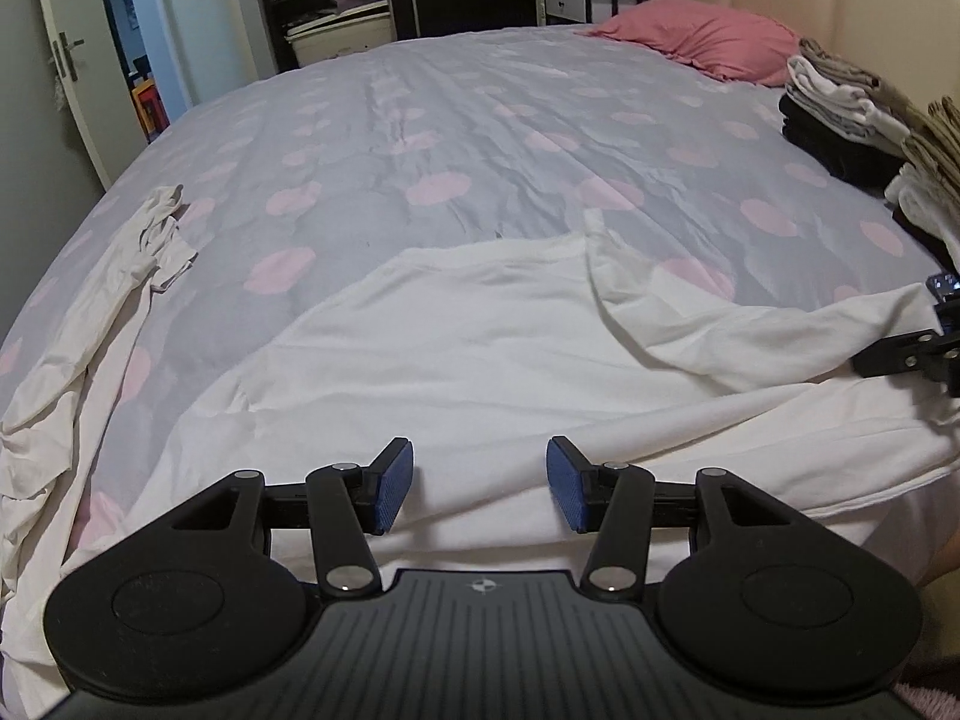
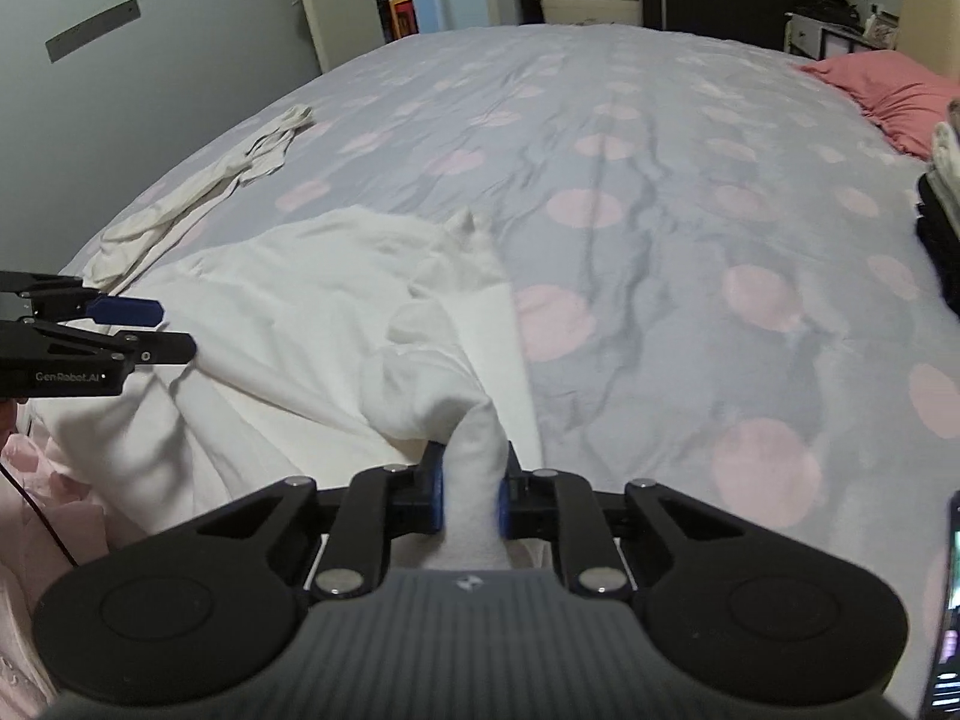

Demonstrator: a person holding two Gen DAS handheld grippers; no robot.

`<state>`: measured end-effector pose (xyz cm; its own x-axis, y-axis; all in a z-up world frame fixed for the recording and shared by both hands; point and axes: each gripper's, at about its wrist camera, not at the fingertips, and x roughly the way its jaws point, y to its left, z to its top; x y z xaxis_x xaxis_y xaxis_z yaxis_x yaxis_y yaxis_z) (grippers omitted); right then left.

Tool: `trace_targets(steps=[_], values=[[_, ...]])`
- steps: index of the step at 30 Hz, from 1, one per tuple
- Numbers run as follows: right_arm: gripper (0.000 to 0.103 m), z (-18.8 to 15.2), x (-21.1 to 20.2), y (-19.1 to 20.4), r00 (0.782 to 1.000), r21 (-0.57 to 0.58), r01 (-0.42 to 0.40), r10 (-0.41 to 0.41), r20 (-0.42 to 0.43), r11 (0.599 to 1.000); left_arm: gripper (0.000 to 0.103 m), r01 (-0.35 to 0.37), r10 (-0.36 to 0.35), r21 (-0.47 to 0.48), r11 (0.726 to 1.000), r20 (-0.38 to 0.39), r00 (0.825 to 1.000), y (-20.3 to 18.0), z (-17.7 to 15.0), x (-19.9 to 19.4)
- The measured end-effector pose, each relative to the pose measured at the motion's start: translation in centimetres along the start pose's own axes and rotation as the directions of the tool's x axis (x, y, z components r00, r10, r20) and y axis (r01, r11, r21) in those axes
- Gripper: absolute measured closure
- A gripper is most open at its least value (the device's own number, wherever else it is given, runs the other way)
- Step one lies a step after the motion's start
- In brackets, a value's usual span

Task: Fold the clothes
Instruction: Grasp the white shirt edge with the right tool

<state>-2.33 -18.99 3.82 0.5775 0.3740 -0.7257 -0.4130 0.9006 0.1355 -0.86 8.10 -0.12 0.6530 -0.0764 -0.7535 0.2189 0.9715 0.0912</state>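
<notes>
Left wrist view: my left gripper [image 1: 480,486] hung just above the near edge of the white garment [image 1: 480,348], jaws spread wide, blue pads [image 1: 393,483] holding nothing. The garment lay partly flattened on the near side of the bed [image 1: 480,138], one flap turned over toward the right. My right gripper [image 1: 900,354] was at the far right edge of this view, at the garment's right end; jaws couldn't be read from here. A second cream garment [image 1: 120,276] lay bunched along the bed's left edge, well apart. Folded stacks [image 1: 840,114] sat at the right by the headboard, beside a pink pillow [image 1: 708,39].

Right wrist view: my right gripper [image 2: 471,495] was pinching a bunched piece of the white garment [image 2: 288,324], cloth standing up between the pads and slightly blurred. The rest trailed left and forward across the bed [image 2: 660,210]. My left gripper [image 2: 156,330] showed at the left edge over the cloth, fingers apart. The cream garment [image 2: 240,168] lay near the far-left edge.
</notes>
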Motion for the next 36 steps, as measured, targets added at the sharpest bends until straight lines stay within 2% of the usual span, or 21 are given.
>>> trace_targets(steps=[4,7,12,15,20,23,24,28,32,36], values=[[0.087,0.7,-2.1,-2.0,0.999,-0.008,0.047,-0.047,0.011,0.999,0.056,-0.008,0.008,0.006,1.0,0.021,1.0,0.4,0.6,-0.6],[0.088,0.9,-3.2,-4.1,0.995,-0.012,0.095,-0.095,-0.02,0.995,0.056,-0.011,0.011,-0.002,1.0,0.021,1.0,0.8,0.9,-0.8],[0.088,0.5,-4.3,-8.1,0.976,-0.035,0.186,-0.189,-0.109,0.982,0.056,-0.01,0.01,-0.007,1.0,0.007,1.0,1.4,1.5,-0.3],[0.088,-0.2,-4.1,-9.9,0.956,-0.059,0.22,-0.228,-0.187,0.974,0.055,0.002,-0.002,0.005,1.0,-0.001,1.0,1.8,2.2,0.2],[0.086,-1.6,-2.9,-10.6,0.938,-0.096,0.208,-0.226,-0.263,0.973,0.054,0.066,-0.066,0.023,0.998,-0.037,0.997,2.4,3.5,2.8],[0.079,-1.2,-3.6,-10.5,0.94,-0.105,0.214,-0.233,-0.248,0.971,0.054,0.096,-0.094,0.038,0.995,-0.063,0.994,2.4,4.1,4.8],[0.072,-0.8,-4.0,-10.4,0.941,-0.113,0.217,-0.239,-0.238,0.97,0.054,0.1,-0.096,0.046,0.994,-0.069,0.993,2.2,4.3,5.4],[0.06,1.1,-5.9,-9.7,0.953,-0.143,0.212,-0.237,-0.189,0.967,0.054,0.115,-0.107,0.078,0.99,-0.1,0.989,1.7,4.9,7.9],[0.057,3.5,-5.8,-9.5,0.974,-0.114,0.156,-0.172,-0.145,0.981,0.054,0.128,-0.118,0.066,0.99,-0.129,0.985,1.6,4.9,9.9],[0.057,4.5,-2.0,-8.0,0.981,-0.143,0.092,-0.114,-0.155,0.985,0.054,0.14,-0.13,0.059,0.988,-0.154,0.98,1.4,4.9,11.6]])
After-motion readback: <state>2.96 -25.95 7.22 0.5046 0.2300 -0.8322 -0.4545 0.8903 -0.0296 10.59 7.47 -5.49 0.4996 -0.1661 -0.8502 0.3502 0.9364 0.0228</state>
